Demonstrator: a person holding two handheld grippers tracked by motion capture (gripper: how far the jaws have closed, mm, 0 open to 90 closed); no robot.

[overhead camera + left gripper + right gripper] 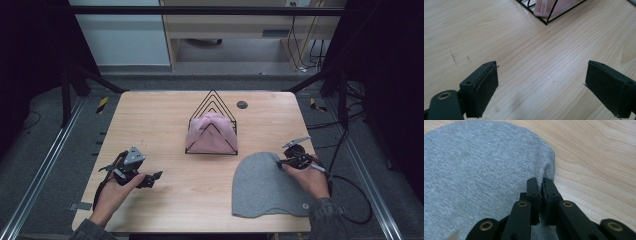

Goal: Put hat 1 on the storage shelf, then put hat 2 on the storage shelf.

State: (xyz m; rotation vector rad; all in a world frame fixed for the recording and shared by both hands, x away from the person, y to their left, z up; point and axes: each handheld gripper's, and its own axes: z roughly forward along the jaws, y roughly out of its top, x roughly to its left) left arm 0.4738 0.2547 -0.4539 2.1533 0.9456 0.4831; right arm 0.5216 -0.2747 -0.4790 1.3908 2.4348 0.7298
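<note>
Right gripper [540,185] had its jaws pressed together on a small fold at the edge of the grey beanie [265,185], and the fabric rose a little into the pinch. This hat lay flat at the near right part of the wooden table [150,115], with its lower hem just at the table's front edge. Left gripper [541,82] was open, with nothing between its pads, and hovered low over bare wood at the near left, well apart from the hat.

I judged the grip as thin: only a narrow strip of knit was caught, so a quick pull could let the cloth slip out. Also, dragging the hat toward the person could send it over the front edge, because no room was left there.

Behind the hat stood a black wire rack [212,102] that already held a pink hat [210,132]. Its wires could catch the grey fabric if it came in too low. Between the two grippers the table was free, and this gave good space for lifting.
</note>
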